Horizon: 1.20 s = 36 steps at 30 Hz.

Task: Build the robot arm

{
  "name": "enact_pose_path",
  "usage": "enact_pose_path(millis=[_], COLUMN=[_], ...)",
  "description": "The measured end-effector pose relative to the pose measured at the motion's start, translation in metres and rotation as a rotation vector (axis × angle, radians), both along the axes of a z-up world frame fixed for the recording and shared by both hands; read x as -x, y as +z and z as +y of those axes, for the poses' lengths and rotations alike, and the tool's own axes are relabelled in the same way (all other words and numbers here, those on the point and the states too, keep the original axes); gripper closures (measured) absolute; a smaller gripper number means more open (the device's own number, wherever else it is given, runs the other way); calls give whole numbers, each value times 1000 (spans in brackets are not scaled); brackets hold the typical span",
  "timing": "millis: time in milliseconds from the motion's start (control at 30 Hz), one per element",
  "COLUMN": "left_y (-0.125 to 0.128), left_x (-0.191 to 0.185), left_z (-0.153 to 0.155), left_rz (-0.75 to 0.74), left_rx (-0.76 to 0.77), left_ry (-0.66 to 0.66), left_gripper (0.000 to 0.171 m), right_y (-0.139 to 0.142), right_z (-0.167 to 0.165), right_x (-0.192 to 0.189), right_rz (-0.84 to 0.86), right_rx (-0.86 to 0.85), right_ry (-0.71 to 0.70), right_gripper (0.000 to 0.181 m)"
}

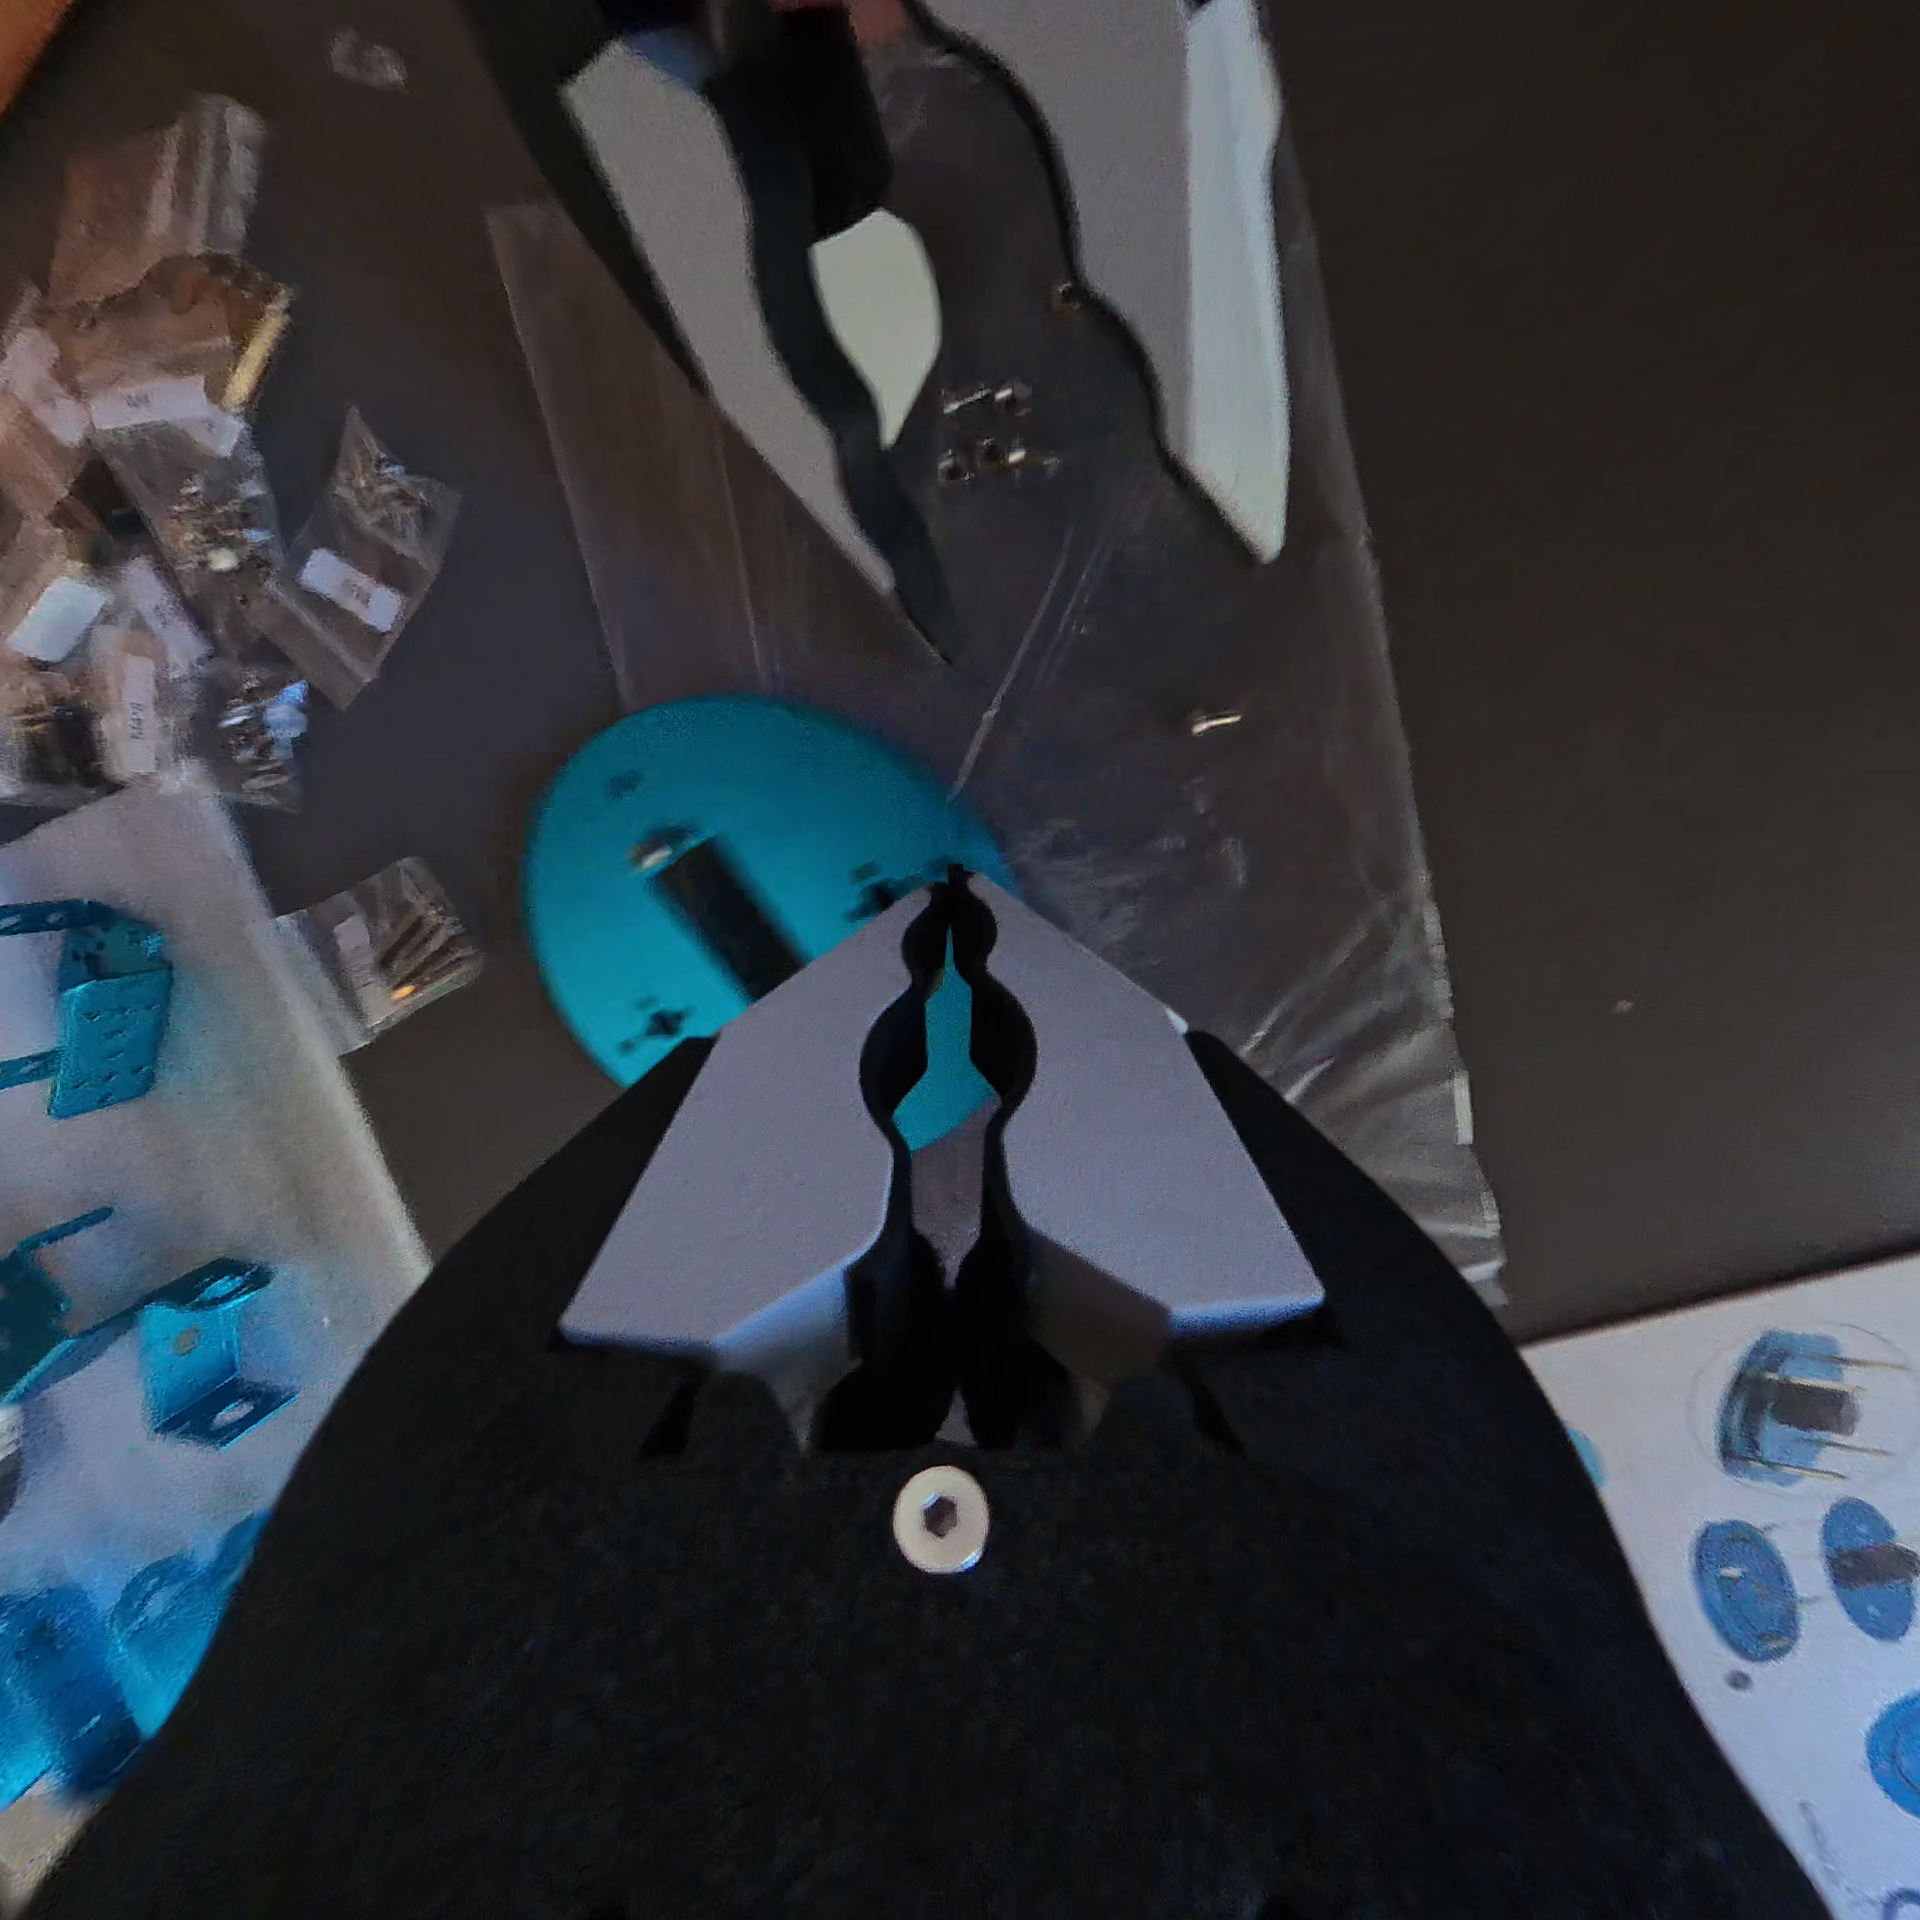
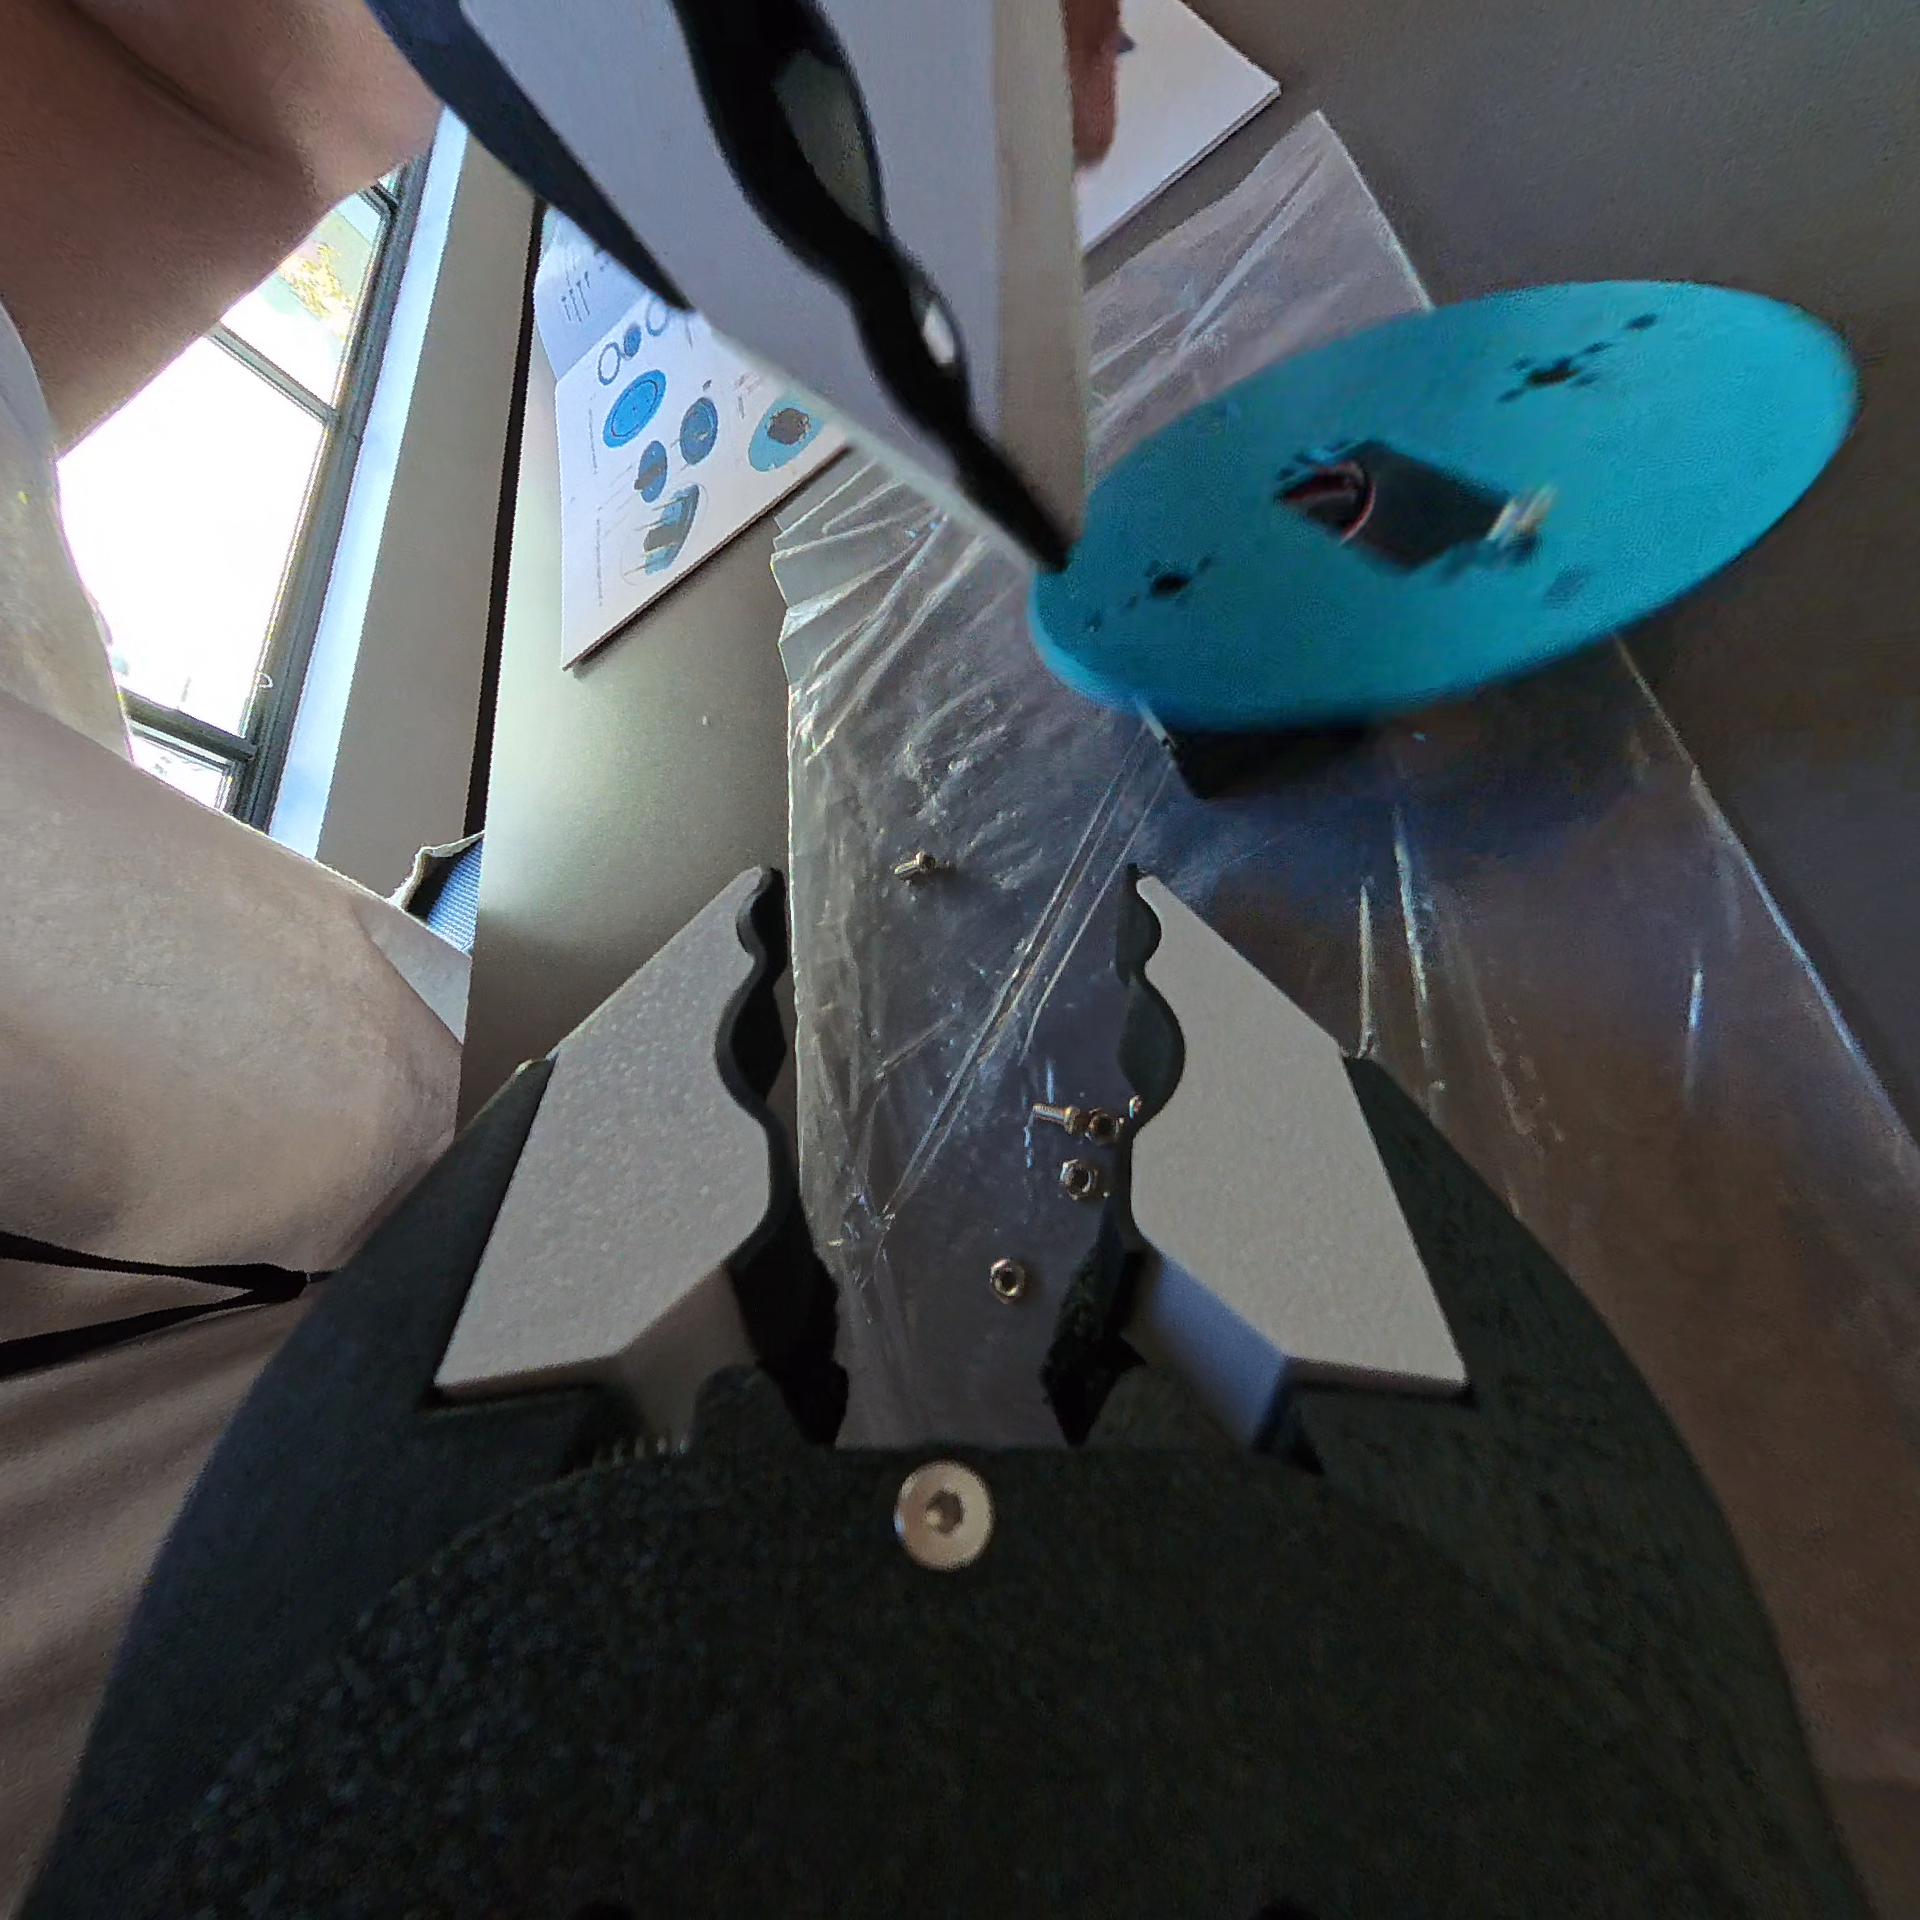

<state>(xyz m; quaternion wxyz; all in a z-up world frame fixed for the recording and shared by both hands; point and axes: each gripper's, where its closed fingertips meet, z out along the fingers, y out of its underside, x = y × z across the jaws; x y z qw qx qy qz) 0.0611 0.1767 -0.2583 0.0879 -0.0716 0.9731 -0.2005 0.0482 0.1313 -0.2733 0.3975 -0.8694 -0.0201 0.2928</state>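
Note:
A round blue plate [image 1: 727, 821] with a black block [image 1: 717, 925] set in its slot lies on a clear plastic sheet [image 1: 1299, 831]. My left gripper [image 1: 954, 883] is shut, with its tips at the plate's near edge. In the right wrist view the same tips [image 2: 1047, 549] meet the rim of the blue plate [image 2: 1455, 499], which stands tilted on the black block [image 2: 1247, 753]. I cannot tell if anything small is pinched. My right gripper [image 2: 951, 883] is open and empty, low over the plastic sheet [image 2: 935, 987]. A small screw [image 2: 914, 864] lies just ahead of it, and nuts [image 2: 1081, 1174] lie between its fingers.
Bags of hardware [image 1: 208, 520] and blue metal brackets [image 1: 114, 1018] lie at the left. A printed sheet with blue drawings [image 1: 1787, 1558] lies at the lower right and also shows in the right wrist view [image 2: 665, 436]. A person's arm [image 2: 156, 935] is on the left. Tip to tip, the grippers are about 6 cm apart.

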Motion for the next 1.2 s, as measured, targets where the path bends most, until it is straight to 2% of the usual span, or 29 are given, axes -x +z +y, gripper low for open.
enact_pose_path(millis=[67, 233, 400, 500, 600, 700, 800, 967, 1067, 1200], left_y=[-2, 9, 20, 30, 32, 24, 25, 28, 26, 18], left_x=[10, 6, -4, -20, -40, -55, -61, -65, -64, -61], left_z=[-7, 1, 26, 44, 62, 84, 101, 119, 117, 114], left_rz=[66, 66, -59, -185, -242, -227, -224, -270, -252, -248], left_rx=[45, 112, 166, 294, 502, 634, 758, 750, 736, 645], left_ry=[1, 63, 217, 358, 497, 633, 719, 765, 775, 774], left_gripper=[171, 171, 152, 152, 152, 152, 152, 152, 152, 152], right_y=[0, -3, 2, 6, 16, 23, 20, 12, 8, 6], right_z=[0, -1, -3, -3, -3, -1, -4, -7, -6, -3], right_x=[1, 0, -7, -21, -37, -56, -69, -84, -82, -80], right_rz=[0, -1, -7, -27, -35, -88, -173, -319, -306, -291], right_rx=[0, 9, -6, -35, -91, -165, -164, -137, -119, -117], right_ry=[1, 3, -10, -39, -76, -138, -176, -215, -210, -208], right_gripper=[119, 119, 120, 123, 130, 140, 153, 163, 163, 162])
